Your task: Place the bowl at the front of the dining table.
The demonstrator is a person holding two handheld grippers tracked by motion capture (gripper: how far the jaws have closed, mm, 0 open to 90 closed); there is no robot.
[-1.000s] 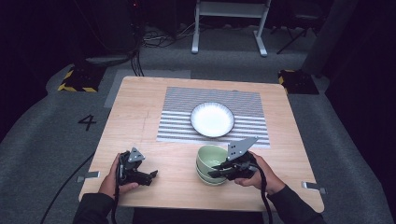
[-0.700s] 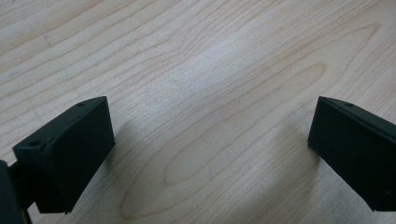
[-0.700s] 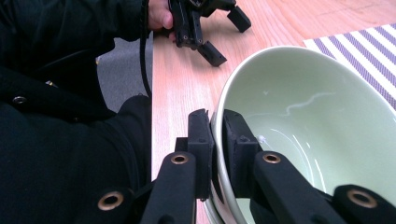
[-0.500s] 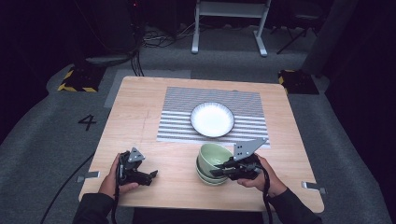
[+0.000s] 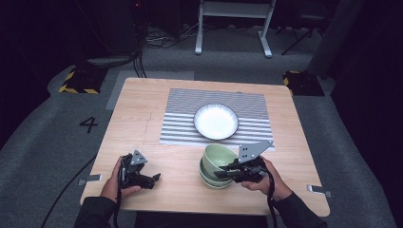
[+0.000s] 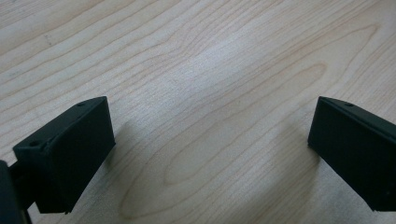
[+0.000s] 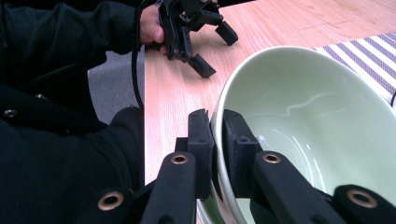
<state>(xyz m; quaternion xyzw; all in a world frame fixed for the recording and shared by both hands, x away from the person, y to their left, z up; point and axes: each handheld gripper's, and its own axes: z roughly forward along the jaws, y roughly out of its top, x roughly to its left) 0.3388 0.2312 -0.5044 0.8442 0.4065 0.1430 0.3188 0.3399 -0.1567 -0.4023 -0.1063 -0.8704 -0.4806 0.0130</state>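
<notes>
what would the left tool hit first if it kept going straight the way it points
Probably the bare wooden table: the left tool, jaws wide apart, points down at the wood with nothing between.

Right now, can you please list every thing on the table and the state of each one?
Top green bowl: tilted, its rim pinched by the right gripper, above the stack.
Lower green bowls: stacked, upright on the table.
White plate: empty, flat on the striped mat.
Right gripper: shut on the bowl's rim.
Left gripper: open, holding nothing, low over bare wood.
</notes>
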